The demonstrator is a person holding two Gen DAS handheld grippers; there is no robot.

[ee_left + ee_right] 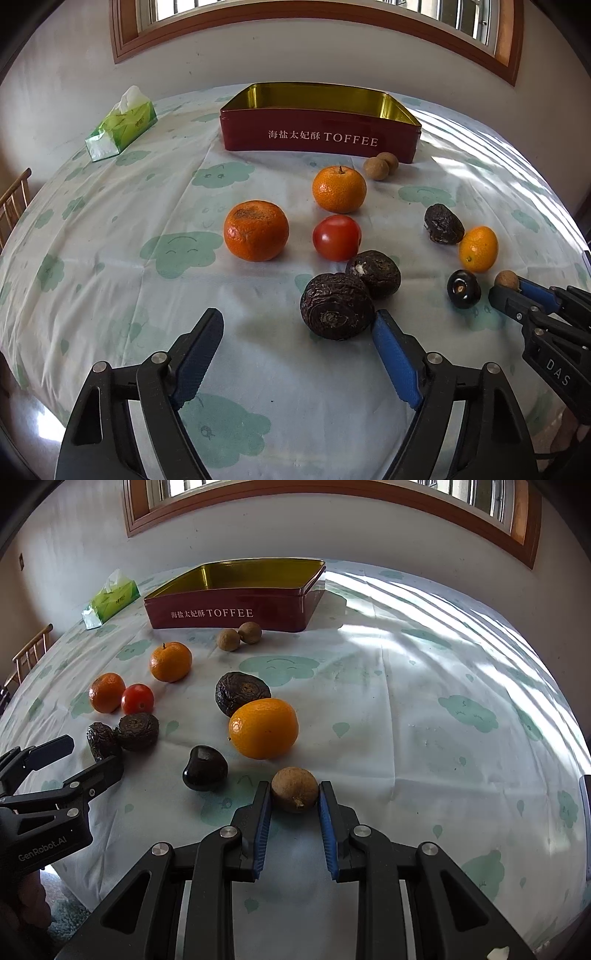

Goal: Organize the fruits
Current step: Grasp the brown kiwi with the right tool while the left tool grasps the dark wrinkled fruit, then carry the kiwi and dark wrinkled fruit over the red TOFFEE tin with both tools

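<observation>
On the table: we work over loose fruit, well short of the red tin (pixel 320 133).
Right gripper (pixel 294 794): pinched tight on a small brown longan (pixel 294 789), pads at its sides so we can lift it.
Left gripper (pixel 295 325): jaws apart, unloaded; right pad beside a wrinkled dark fruit (pixel 337 311), likely our next pick.
Tin: empty inside, awaiting fruit.

The right tool (pixel 294 797) pinches a small brown fruit (pixel 294 789) between its blue pads on the worktop (pixel 424 720). Just beyond that fruit lies an orange (pixel 263 728), a black fruit (pixel 204 768) to its left. Farther back stands the red toffee tin (pixel 236 609). The left tool (pixel 79 758) sits at far left, jaws apart.
</observation>
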